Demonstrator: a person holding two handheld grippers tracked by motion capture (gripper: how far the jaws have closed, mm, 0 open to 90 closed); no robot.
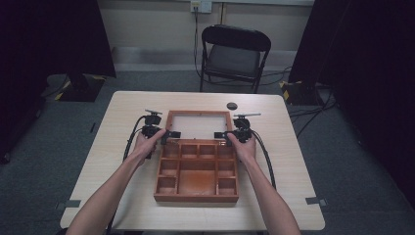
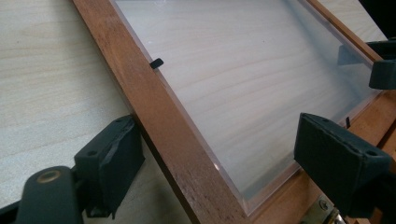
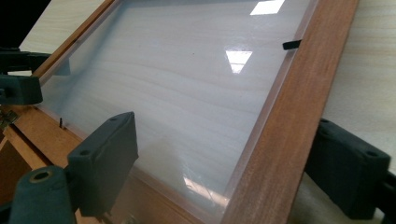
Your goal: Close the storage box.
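Hinged lid of a wooden box straddled by both grippers

The brown wooden compartment box (image 1: 196, 176) lies at table centre, its glazed wooden lid (image 1: 198, 126) folded flat toward 12 o'clock. The lid's side rails are straddled by the left gripper (image 1: 169, 135) and right gripper (image 1: 221, 135), jaws spread, not clamped.

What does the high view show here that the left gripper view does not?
The high view alone takes in the box's compartments, the chair, a dark disc and both forearms. The left gripper view alone gives a small black clip on the lid's frame and a brass hinge. Both show the glazed lid, lying open on the table, with the left gripper straddling its side rail.
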